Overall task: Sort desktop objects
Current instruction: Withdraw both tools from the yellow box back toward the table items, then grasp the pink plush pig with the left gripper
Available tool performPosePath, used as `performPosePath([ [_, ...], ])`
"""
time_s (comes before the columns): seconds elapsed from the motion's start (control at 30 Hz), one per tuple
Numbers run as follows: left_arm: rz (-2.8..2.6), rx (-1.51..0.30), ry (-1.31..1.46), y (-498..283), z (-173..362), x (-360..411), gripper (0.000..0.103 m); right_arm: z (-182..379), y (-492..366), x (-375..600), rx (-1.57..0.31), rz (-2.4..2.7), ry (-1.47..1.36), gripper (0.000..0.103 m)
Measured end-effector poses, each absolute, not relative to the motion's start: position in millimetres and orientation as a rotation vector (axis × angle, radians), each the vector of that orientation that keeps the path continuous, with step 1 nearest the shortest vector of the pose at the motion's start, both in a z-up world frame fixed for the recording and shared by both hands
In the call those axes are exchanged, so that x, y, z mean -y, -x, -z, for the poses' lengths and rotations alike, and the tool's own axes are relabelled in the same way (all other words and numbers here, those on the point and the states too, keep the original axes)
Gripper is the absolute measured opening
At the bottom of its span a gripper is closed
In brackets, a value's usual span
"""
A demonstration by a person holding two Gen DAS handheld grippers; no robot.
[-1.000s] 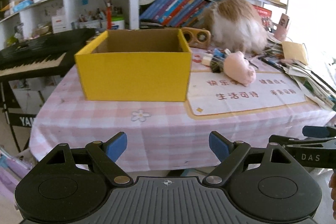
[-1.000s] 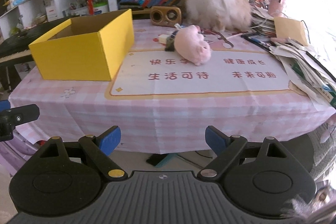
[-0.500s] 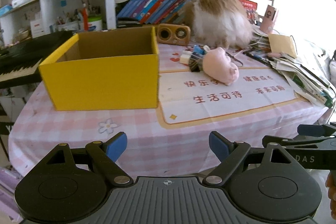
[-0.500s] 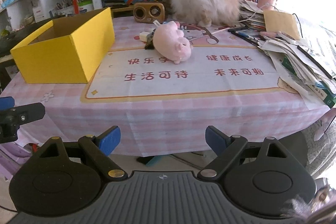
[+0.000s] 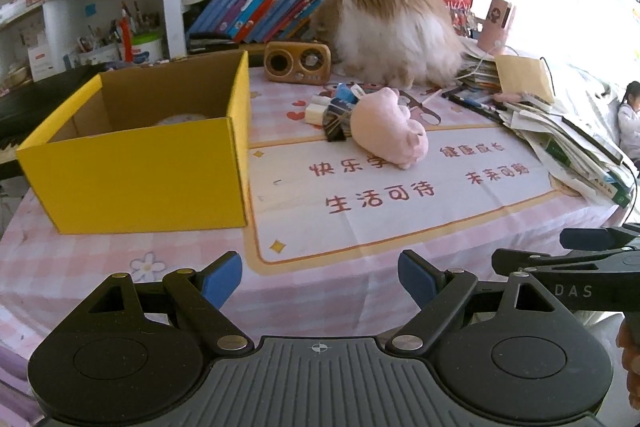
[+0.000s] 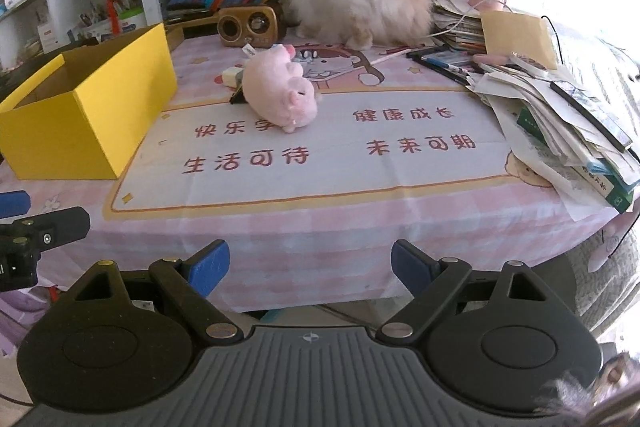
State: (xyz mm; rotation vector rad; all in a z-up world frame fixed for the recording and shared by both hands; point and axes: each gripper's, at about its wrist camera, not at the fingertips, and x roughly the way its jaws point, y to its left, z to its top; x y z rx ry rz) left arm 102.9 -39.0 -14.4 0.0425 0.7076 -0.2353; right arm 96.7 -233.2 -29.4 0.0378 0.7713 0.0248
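Left wrist: your left tool (image 5: 320,277) and right tool (image 6: 310,267), both spread, empty; plush pig (image 5: 390,129) twelve o'clock, yellow box (image 5: 136,163) ten o'clock, open for sorting.

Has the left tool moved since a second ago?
Yes. The left tool has moved closer to the table: in its own view the yellow box and pink plush pig look larger and nearer. Jaws open, holding nothing.

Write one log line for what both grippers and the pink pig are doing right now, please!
left gripper: open, empty | right gripper: open, empty | pink pig: lying on mat, untouched | yellow box: open-topped, left of pig
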Motion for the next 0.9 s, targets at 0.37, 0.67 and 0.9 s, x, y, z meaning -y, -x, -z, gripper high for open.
performPosePath([
  [0.37,0.228,-0.733,-0.025,-137.4,20.7,74.0,0.088,32.3,-136.8,258.6,-0.793,-0.058,-0.011,0.088],
  [0.67,0.225,-0.746,-0.029,-166.1,24.0,111.4,0.088,34.8,-174.9,292.1,-0.799,-0.082,-0.013,0.088],
  [0.9,0.206,-0.759,0.036,-201.2,22.7,133.7,0.088,37.3,-199.4,317.1,-0.793,-0.095,-0.027,0.088],
])
